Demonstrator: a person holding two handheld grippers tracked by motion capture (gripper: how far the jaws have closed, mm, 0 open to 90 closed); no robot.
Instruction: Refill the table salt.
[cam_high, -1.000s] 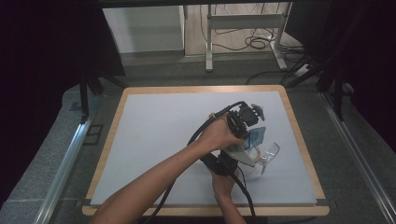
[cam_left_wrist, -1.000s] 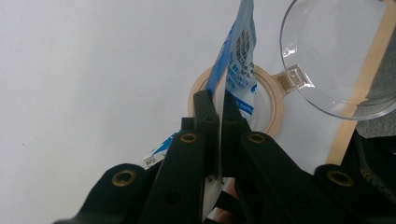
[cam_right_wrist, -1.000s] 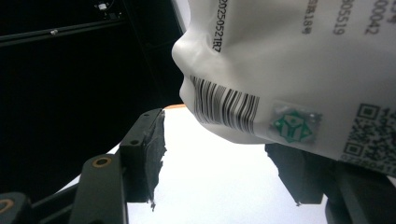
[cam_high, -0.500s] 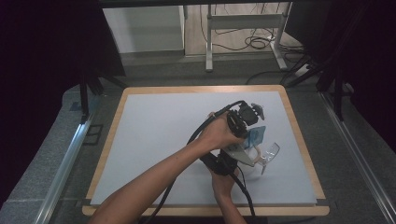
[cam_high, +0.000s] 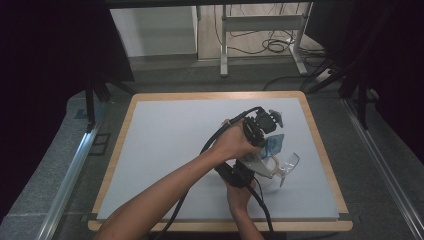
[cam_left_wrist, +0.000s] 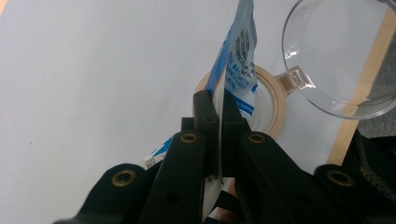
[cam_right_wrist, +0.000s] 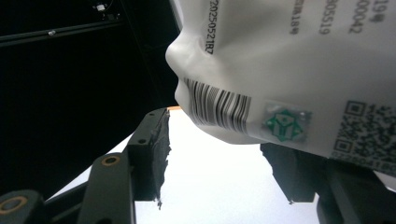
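Observation:
A blue-and-white sachet (cam_left_wrist: 240, 56) hangs upright over the table, and my left gripper (cam_left_wrist: 219, 100) is shut on its lower part. In the high view the left gripper (cam_high: 264, 142) reaches down from the person's left hand onto the sachet (cam_high: 274, 145). My right gripper (cam_high: 250, 172) comes up from below it. In the right gripper view the sachet's white back (cam_right_wrist: 289, 70), with a barcode, hangs over the right gripper (cam_right_wrist: 219, 158). Its jaws have just been closing a little and still stand apart; the left pad is clear of the sachet.
A beige tape ring (cam_left_wrist: 275, 100) lies flat on the grey mat under the sachet. A clear plastic cup (cam_left_wrist: 336, 51) lies next to it, near the table's wooden right edge (cam_high: 320, 145). Cables trail from both grippers toward the front edge.

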